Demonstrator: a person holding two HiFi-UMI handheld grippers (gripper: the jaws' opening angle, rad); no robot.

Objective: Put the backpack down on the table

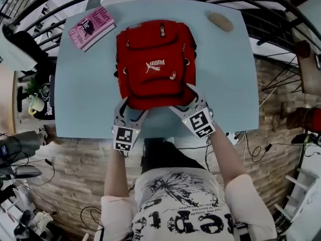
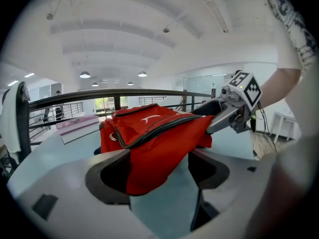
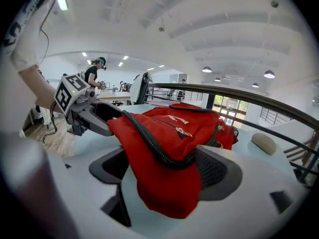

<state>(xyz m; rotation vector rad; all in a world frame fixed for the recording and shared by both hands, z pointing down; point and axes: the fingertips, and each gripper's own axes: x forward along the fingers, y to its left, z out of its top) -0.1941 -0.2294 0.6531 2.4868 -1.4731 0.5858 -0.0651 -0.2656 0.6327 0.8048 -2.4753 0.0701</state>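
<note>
Closest to the camera in the head view is the person's white T-shirt with black print (image 1: 185, 205), with both bare forearms reaching forward over the near edge of the light blue table (image 1: 85, 94).

The left gripper (image 1: 133, 109) and the right gripper (image 1: 186, 102) sit side by side at the near end of the red fabric backpack (image 1: 155, 64), one at each near corner.

In the left gripper view the jaws are spread wide. A fold of the red fabric hangs between them and leans against the jaw on that view's left. There's a clear strip of table between the fabric and the other jaw, so nothing is pinched.

It's the same in the right gripper view. The jaws are wide apart and a flap of the bag with its black zipper drapes through. It rests against the jaw on that view's right, with a gap at the other one. So it's a loose hold at most, not a squeeze.

The backpack itself lies flat on the tabletop, front pockets and white logo facing up, roughly in the middle of the table.

Past it, at the far left corner, is a pink paperback book (image 1: 91, 27). Over at the far right is a beige oval pebble-shaped thing (image 1: 220, 21), well apart from the bag. Beyond the table runs a curved black metal railing (image 2: 124, 92).
</note>
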